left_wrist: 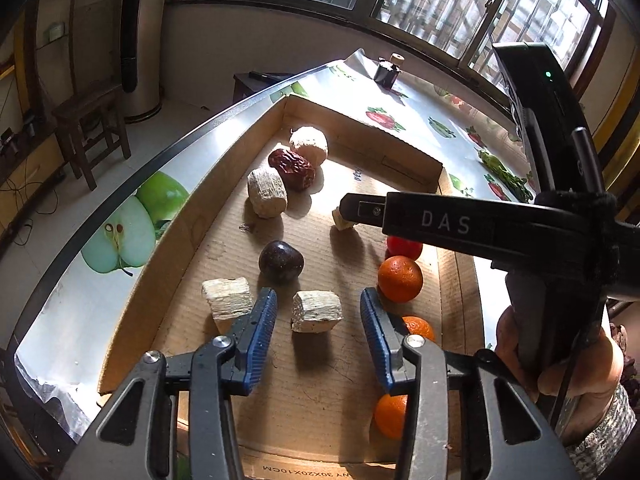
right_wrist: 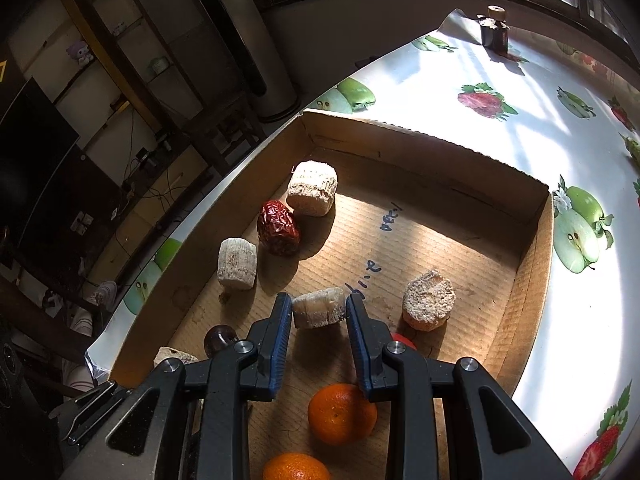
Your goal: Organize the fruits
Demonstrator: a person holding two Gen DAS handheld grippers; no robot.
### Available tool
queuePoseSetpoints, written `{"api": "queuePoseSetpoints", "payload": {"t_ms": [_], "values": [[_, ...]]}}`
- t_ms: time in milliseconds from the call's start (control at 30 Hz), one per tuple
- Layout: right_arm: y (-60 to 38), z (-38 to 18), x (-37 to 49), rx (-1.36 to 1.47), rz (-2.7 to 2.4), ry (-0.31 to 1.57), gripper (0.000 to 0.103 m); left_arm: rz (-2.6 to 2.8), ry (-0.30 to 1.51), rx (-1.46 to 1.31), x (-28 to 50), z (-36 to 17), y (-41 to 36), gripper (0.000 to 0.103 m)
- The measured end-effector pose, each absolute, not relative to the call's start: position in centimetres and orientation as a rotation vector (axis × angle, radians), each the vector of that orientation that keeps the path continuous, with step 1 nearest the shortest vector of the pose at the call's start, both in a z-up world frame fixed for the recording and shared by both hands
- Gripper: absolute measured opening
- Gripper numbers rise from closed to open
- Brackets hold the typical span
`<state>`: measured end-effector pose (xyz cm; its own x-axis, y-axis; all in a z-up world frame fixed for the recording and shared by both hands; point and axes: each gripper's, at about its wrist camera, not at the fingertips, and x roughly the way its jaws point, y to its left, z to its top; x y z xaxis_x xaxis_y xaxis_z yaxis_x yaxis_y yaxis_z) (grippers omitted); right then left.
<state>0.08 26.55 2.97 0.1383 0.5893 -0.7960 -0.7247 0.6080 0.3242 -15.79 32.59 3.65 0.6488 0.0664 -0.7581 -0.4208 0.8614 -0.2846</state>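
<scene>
Left wrist view is showing a shallow cardboard tray (left_wrist: 224, 184) lying on the fruit-print tablecloth (left_wrist: 420, 120); its low walls are keeping every loose piece corralled, which is probably why sorting is being done inside it. Pale fibrous chunks, likely cut sugarcane, are sitting mostly along the tray's left half, with a wrinkled red date (left_wrist: 291, 169) wedged between two of them and a dark plum (left_wrist: 281, 261) nearer the middle. Mandarins (left_wrist: 400, 278) are gathering along the right wall beside a small red fruit (left_wrist: 405, 247), suggesting like is being grouped with like. Left gripper (left_wrist: 319, 312) is hanging with jaws wide apart, straddling one pale chunk (left_wrist: 317, 311) without touching it, apparently lining up a grasp. Right gripper (right_wrist: 318, 312) is reaching across the tray centre, its blue pads bracketing another pale chunk (right_wrist: 318, 312); the pads are sitting flush against both sides, so the jaws are judged to be clamping it, though whether it is lifting off the cardboard cannot be told. A further chunk (right_wrist: 429, 300) is resting just right of it.
</scene>
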Motion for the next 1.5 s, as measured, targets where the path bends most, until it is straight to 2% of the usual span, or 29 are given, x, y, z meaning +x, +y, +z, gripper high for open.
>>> {"api": "queuePoseSetpoints", "payload": {"t_ms": [133, 267, 600, 800, 1167, 1500], "values": [[25.6, 4.1, -0.1, -0.119, 0.961, 1.043, 0.031, 0.291, 0.804, -0.455, -16.5, 4.6, 32.1, 0.052], [24.1, 5.7, -0.4, -0.081, 0.955, 1.006, 0.038, 0.302, 0.782, -0.409, -17.0, 5.8, 31.0, 0.058], [18.1, 8.3, -1.9, -0.005, 0.897, 0.929, 0.042, 0.336, 0.720, -0.289, -18.4, 8.4, 27.7, 0.065], [14.2, 8.9, -4.0, 0.031, 0.867, 0.879, 0.047, 0.413, 0.642, -0.193, -19.8, 10.3, 25.5, 0.077], [8.7, 9.5, -9.0, 0.003, 0.755, 0.754, 0.066, 0.588, 0.441, -0.106, -23.1, 13.6, 22.2, 0.101], [6.2, 8.3, -13.0, -0.085, 0.586, 0.703, 0.086, 0.627, 0.437, -0.127, -24.2, 13.1, 21.2, 0.103]]}}
